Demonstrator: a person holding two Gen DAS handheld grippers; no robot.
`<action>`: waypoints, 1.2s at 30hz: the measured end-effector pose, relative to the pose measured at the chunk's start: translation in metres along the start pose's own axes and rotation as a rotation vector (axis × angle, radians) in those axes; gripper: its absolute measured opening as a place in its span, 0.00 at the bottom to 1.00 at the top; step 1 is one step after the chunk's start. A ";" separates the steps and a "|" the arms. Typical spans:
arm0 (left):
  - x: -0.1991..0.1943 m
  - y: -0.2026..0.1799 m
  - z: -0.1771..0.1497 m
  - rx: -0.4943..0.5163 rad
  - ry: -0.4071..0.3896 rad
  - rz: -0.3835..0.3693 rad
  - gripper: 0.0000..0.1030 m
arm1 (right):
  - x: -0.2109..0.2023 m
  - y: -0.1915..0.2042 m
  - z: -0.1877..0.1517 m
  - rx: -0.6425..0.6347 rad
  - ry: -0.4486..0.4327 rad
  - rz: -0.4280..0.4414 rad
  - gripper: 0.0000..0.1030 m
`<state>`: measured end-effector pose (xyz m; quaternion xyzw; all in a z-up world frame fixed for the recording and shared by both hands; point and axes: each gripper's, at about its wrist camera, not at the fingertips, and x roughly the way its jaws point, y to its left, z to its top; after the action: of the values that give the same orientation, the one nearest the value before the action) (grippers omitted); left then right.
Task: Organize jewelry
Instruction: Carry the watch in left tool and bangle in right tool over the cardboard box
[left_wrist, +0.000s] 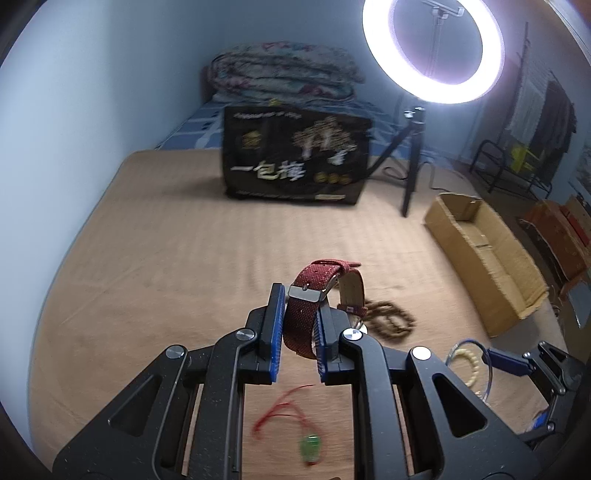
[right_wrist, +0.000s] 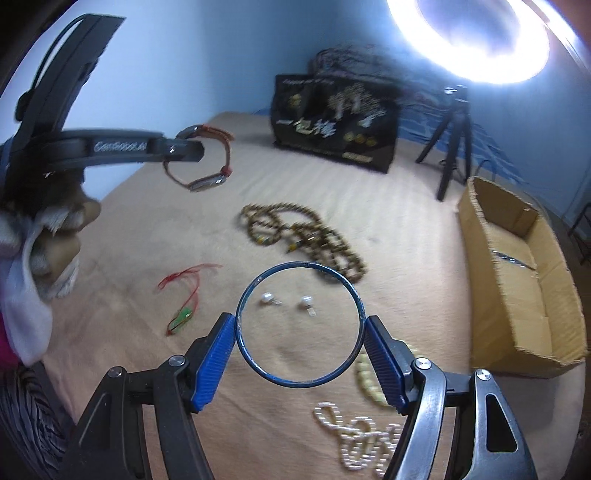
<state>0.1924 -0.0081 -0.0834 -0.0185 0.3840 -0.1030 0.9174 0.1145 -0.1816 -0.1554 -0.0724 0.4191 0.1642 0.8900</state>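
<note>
Left wrist view: red-strapped watch (left_wrist: 314, 295) sits between the left gripper (left_wrist: 298, 325) pads, clamped on its strap. Right gripper (right_wrist: 300, 334) pinches a blue bangle (right_wrist: 299, 384) held ahead, above the bedspread.

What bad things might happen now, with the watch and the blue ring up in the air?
1. The left gripper pinches only the strap of the red fabric watch; its dangling case might swing or slip.
2. The right gripper holds the thin blue bangle by its outer edges, so it could pop out.
3. If dropped, it might hit the two small white earrings below.
</note>
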 end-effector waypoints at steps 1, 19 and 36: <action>-0.002 -0.007 0.002 0.004 -0.004 -0.011 0.13 | -0.004 -0.005 0.000 0.010 -0.007 -0.006 0.70; -0.003 -0.127 0.023 0.057 -0.032 -0.140 0.13 | -0.067 -0.117 0.002 0.181 -0.115 -0.167 0.70; 0.056 -0.228 0.038 0.128 0.015 -0.223 0.13 | -0.061 -0.206 -0.014 0.321 -0.061 -0.257 0.70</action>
<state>0.2178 -0.2440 -0.0706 -0.0016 0.3790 -0.2287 0.8967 0.1409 -0.3922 -0.1197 0.0223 0.4003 -0.0177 0.9160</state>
